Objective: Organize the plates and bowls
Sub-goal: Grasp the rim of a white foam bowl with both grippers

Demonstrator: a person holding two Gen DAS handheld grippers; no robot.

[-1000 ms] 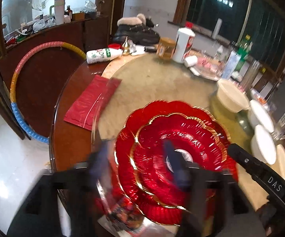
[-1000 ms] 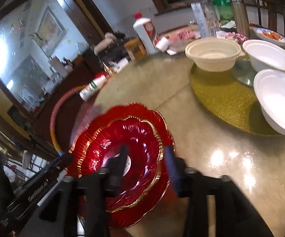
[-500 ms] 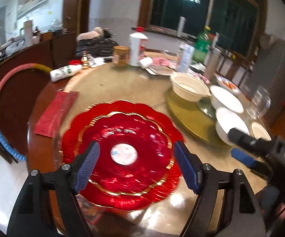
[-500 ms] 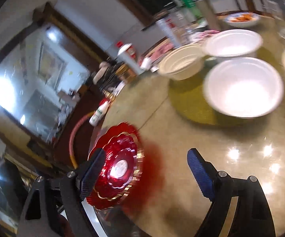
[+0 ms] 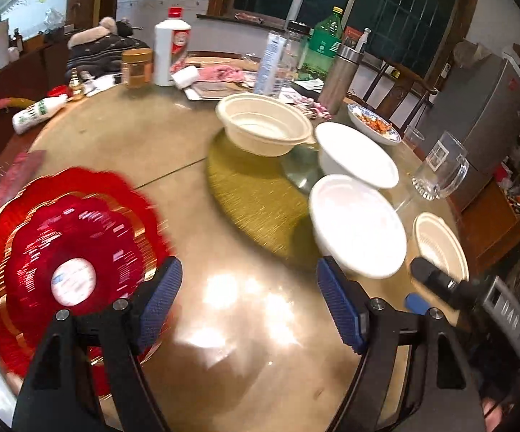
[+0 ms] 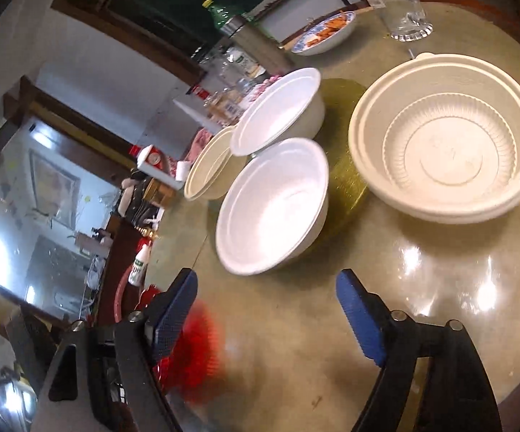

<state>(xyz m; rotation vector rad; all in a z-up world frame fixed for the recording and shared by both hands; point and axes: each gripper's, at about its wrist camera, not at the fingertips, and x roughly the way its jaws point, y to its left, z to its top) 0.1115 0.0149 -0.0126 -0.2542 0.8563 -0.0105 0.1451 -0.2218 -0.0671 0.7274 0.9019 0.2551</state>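
Two red scalloped plates (image 5: 69, 252) lie stacked at the table's left edge, and a slice of them (image 6: 195, 342) shows behind my right gripper's left finger. My left gripper (image 5: 249, 270) hangs open over bare tabletop to their right, holding nothing. A white bowl (image 5: 357, 226) sits just beyond its right finger, with a second white bowl (image 5: 357, 154) and a cream bowl (image 5: 263, 126) farther back. My right gripper (image 6: 267, 280) is open with its jaws closing on nothing. It points at the near white bowl (image 6: 274, 208), and a ribbed cream bowl (image 6: 447, 151) is to its right.
A gold round mat (image 5: 256, 194) lies under the bowls at the table's middle. A glass mug (image 5: 439, 169) and a dish of food (image 5: 371, 122) stand at the far right. Bottles, a jar and papers crowd the back edge. My right gripper (image 5: 420, 288) shows at the left view's right.
Both grippers have swung right, off the red plates and toward the bowls. The right gripper's jaws have widened. The plates stay stacked at the left.
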